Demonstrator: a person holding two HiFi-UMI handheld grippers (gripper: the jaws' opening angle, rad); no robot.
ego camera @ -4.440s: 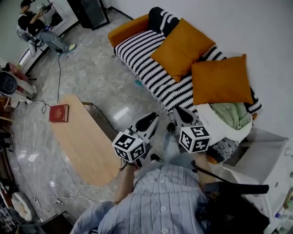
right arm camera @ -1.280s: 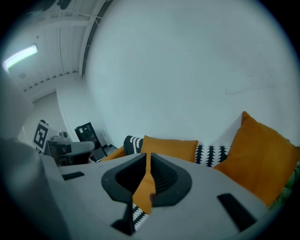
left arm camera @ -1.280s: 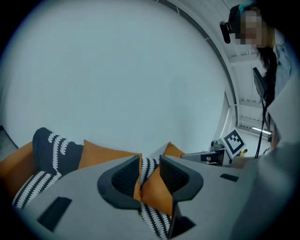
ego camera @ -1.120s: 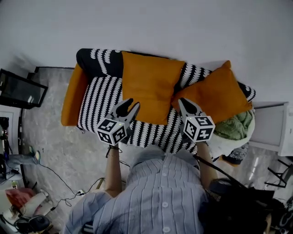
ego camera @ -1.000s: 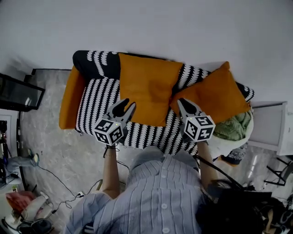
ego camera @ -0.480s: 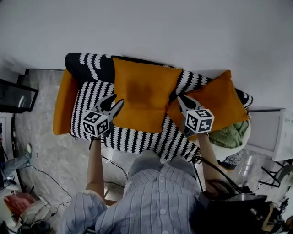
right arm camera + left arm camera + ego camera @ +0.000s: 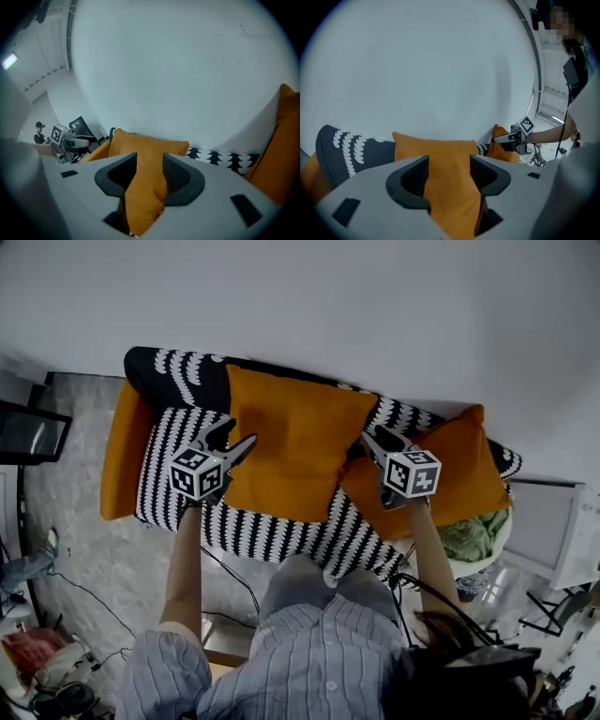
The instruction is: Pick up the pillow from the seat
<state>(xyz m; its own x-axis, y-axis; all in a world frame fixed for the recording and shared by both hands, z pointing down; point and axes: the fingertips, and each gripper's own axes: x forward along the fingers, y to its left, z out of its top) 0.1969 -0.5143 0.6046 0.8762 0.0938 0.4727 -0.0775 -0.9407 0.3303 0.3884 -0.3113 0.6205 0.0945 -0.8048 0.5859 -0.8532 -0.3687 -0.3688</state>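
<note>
1. Both tools have come down and forward to the sofa (image 7: 272, 526); a second ago they hung short of it.
2. The jaws of the left tool (image 7: 236, 435) and right tool (image 7: 371, 439) have just been opening. Both stand spread, pinching nothing yet.
3. We judge the approach done; closing comes next.
4. The pillow (image 7: 291, 451) stands on the seat against the backrest, its left edge between the left tool's jaws and its right corner between the right's.

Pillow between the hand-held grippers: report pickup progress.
Done: the left hand-held gripper sits at the left edge of the pillow, the right hand-held gripper at its right edge. In hand: both jaws have just been opening, pillow between them, unclamped. Left: close, lift it off the sofa.
</note>
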